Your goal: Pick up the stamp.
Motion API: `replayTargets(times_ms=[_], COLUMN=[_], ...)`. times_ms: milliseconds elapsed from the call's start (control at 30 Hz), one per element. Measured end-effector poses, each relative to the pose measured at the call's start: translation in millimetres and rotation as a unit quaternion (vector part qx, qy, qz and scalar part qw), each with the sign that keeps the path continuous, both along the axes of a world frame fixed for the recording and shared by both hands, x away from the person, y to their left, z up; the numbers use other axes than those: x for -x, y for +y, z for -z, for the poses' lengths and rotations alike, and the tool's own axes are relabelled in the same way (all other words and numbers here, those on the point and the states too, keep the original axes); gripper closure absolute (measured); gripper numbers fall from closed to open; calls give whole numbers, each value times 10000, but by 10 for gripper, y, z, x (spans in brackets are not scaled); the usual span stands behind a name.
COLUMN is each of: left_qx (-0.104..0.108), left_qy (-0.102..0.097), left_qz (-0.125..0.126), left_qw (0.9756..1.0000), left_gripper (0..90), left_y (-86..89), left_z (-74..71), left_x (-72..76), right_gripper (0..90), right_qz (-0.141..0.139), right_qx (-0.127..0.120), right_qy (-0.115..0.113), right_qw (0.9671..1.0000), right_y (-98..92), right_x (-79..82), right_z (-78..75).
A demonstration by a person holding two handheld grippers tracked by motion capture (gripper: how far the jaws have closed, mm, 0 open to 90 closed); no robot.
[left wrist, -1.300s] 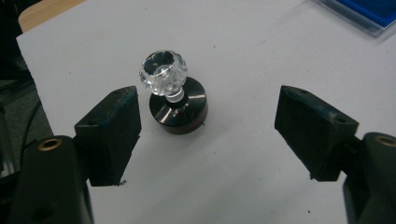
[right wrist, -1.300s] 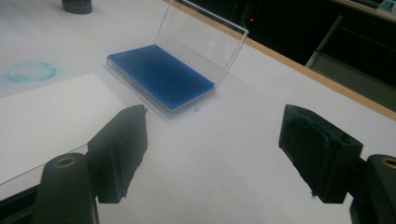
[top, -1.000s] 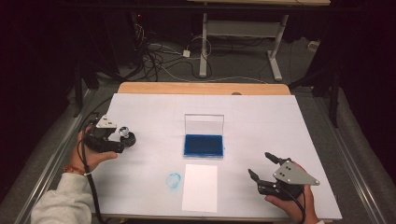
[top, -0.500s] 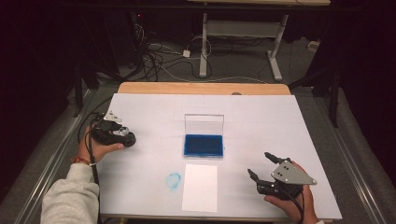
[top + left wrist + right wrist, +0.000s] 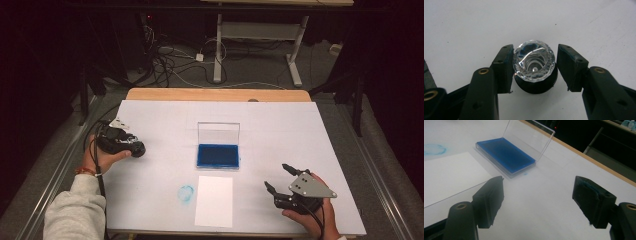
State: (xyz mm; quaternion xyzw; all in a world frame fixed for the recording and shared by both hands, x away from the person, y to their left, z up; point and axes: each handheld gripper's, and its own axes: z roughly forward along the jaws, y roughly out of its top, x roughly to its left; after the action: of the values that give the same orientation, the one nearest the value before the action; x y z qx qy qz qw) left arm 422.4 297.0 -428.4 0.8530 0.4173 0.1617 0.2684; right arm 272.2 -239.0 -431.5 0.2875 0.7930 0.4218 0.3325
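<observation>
Partly hidden at nine o'clock, the left tongs (image 5: 534, 67) have just been closing around a crystal-topped stamp (image 5: 534, 65), one pad touching; the right tongs (image 5: 537, 202) gape empty near the ink pad (image 5: 505, 153).

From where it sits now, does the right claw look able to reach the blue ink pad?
Probably yes. The right claw stands open, empty and aimed toward the blue ink pad, whose clear lid is up; bare table lies between.
</observation>
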Motion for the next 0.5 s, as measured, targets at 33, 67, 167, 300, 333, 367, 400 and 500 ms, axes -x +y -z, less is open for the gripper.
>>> replayTargets(times_ms=[33,67,167,300,333,367,400,500], left_qx=[-40,-56,-7,-159,-159,-145,-120,-100], left_qy=[16,32,10,11,11,13,-10,-25], left_qz=[-10,-21,-10,2,2,1,-16,-30], left_qw=[10000,10000,10000,9999,9999,9999,9999,9999], left_gripper=[485,485,524,540,540,542,542,545], left_y=[-2,-3,-6,-31,-31,-28,-26,-31], left_z=[8,15,21,31,31,33,37,40], left_x=[-7,-12,-37,-50,-50,-51,-50,-51], right_gripper=[257,257,270,269,269,269,269,265], right_qz=[10,10,24,24,24,33,38,27], right_qx=[-4,-4,-30,-20,-20,-21,-27,2], right_qy=[6,6,-8,12,12,3,12,53], right_qw=[10000,10000,10000,10000,10000,10000,10000,10000], right_y=[0,0,0,2,2,1,1,8], right_x=[-2,-2,-3,-10,-10,-11,-12,-13], right_z=[1,1,1,9,9,9,9,19])
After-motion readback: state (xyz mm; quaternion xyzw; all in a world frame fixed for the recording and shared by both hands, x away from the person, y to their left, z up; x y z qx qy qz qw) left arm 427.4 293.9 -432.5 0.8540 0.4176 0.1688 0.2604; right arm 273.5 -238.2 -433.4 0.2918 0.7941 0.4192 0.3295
